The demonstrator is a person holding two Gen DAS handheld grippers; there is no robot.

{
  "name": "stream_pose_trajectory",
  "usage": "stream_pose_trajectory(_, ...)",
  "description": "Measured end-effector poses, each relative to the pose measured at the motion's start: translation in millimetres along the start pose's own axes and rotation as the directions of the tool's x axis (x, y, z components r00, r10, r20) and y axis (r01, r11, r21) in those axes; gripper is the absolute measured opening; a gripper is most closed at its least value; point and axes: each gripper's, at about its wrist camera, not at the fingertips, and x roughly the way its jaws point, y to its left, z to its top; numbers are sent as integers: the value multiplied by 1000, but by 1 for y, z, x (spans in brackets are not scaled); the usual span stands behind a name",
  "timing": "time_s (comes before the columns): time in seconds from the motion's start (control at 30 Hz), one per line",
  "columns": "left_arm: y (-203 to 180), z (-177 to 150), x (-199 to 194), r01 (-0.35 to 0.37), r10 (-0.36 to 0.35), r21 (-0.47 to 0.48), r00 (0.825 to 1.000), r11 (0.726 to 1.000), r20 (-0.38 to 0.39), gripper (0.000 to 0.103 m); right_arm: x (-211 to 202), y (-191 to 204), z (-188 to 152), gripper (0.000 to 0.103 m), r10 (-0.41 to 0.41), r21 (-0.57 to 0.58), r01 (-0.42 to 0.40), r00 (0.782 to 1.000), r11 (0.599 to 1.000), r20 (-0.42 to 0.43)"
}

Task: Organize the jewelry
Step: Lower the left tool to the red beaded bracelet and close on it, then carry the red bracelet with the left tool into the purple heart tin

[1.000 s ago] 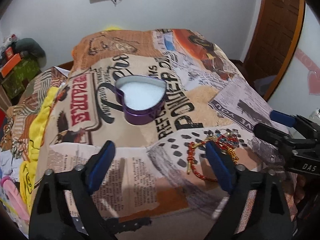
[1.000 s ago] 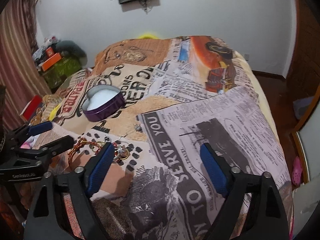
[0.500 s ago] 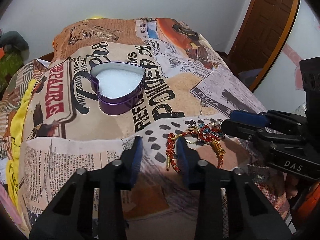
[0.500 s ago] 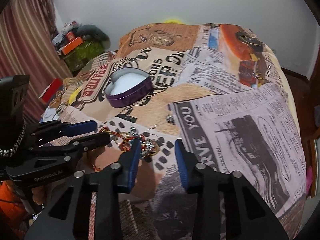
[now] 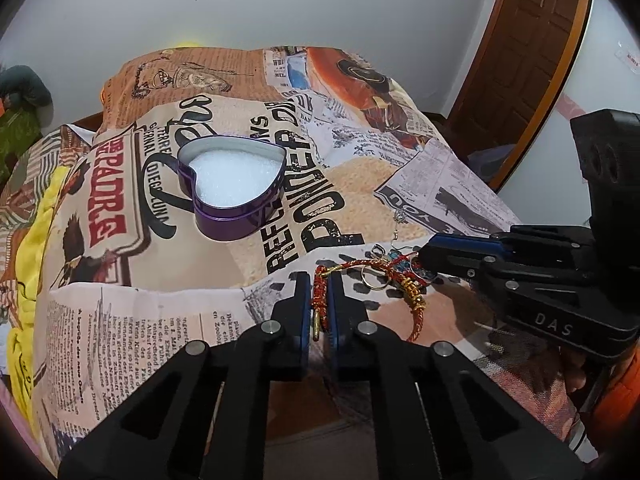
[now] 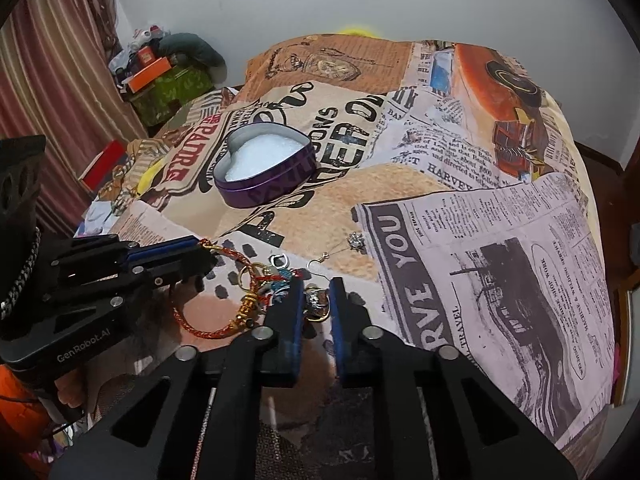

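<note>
A purple heart-shaped tin (image 5: 236, 196) with white padding lies open on the printed bedspread; it also shows in the right wrist view (image 6: 264, 172). A tangle of jewelry lies nearer: a red and gold braided bracelet (image 5: 320, 292), a gold ring (image 5: 374, 278) and charms. My left gripper (image 5: 319, 280) is shut on the bracelet's left end. My right gripper (image 6: 314, 296) is shut on a silver-gold charm (image 6: 316, 300) in the tangle. A loose earring (image 6: 354, 240) lies just beyond.
The bedspread (image 6: 480, 240) drops off at the right toward a wooden door (image 5: 520, 60). Boxes and clutter (image 6: 160, 72) stand by the striped curtain at the left. A wall runs behind the bed.
Both grippers went from wide open to shut while moving in on the jewelry pile; the left closed on the bracelet, the right on a charm.
</note>
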Motion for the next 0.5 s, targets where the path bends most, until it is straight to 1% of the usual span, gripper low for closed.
stream_pose_trajectory(0.17,-2,1,-8,15,-15,-2,1000,1000,19,7,-6,-3,1,10,-4,23,3,1000,1000,18)
stream_pose_trajectory(0.5,-4,16,-41,8,-9,6,995,1000,104,7,-30,3,10,10,-30,35,27,996,999,88)
